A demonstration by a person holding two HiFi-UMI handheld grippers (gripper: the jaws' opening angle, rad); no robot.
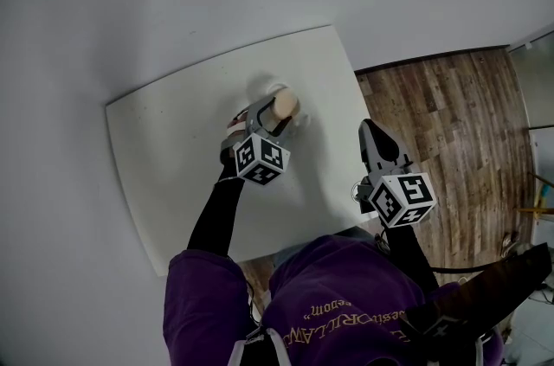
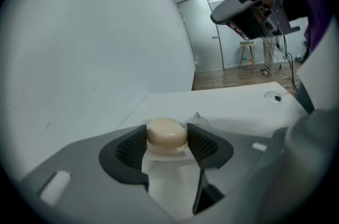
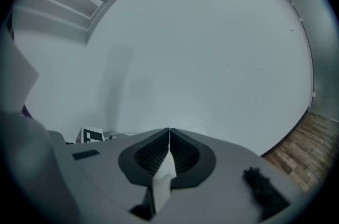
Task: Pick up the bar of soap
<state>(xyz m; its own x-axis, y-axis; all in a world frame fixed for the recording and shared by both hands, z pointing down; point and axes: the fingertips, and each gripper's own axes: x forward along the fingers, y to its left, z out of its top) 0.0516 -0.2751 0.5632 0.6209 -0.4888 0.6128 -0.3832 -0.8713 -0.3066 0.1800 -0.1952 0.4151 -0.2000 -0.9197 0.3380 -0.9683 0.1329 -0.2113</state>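
- The bar of soap (image 2: 166, 132) is sitting between the jaws of your left gripper (image 2: 167, 139). Both dark pads are pressing on its rounded sides, so it is clamped, over the far part of the white table (image 1: 173, 148).
- It appears to be hanging just clear of the tabletop (the head view shows a soft shadow beside it), though I cannot say how far.
- A pale crumpled shape (image 2: 201, 119) is lying just behind the soap; I cannot tell what it is.
- What could go wrong: the pads are gripping a smooth, curved bar near its middle. Squeezing harder or jerking could be squirting it out forward, and easing the jaws could be dropping it back onto the table.
- Any roll of your wrist is risking the bar pivoting between the pads.
- Your left arm is reaching forward across the table, its gripper angling downward.
- Your right gripper (image 3: 169, 138) is hanging near the table's right edge, well apart from the soap, jaws pressed together on nothing.
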